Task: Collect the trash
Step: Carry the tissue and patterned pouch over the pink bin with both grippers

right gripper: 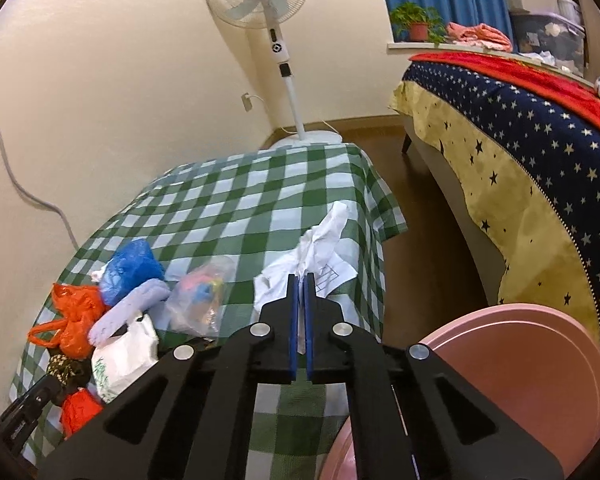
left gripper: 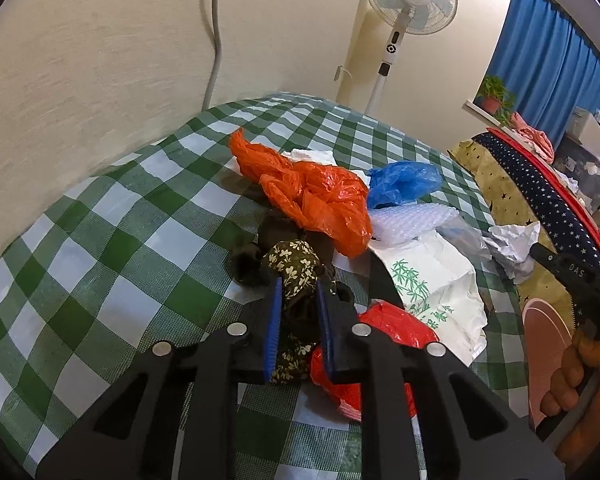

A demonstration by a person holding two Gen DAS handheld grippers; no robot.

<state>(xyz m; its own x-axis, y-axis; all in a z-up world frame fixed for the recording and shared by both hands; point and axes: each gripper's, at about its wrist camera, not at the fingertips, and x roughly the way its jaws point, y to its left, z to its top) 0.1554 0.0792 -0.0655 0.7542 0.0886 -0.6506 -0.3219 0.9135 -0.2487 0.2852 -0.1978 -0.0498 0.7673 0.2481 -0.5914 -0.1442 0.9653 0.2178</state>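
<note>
Crumpled white paper (right gripper: 316, 264): on checked tablecloth (right gripper: 236, 200) near its right edge, clamped in right gripper (right gripper: 300, 280), jaws nearly together; pink bin (right gripper: 540, 344) just right and below. Floral dark cloth (left gripper: 294, 266): pinched in left gripper (left gripper: 298, 284).

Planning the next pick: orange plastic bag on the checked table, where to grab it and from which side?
Grip the orange plastic bag by its handle loop, which sticks out flat toward the near table edge. Come from above on the near side; the blue bag and white bag crowd its right.
</note>
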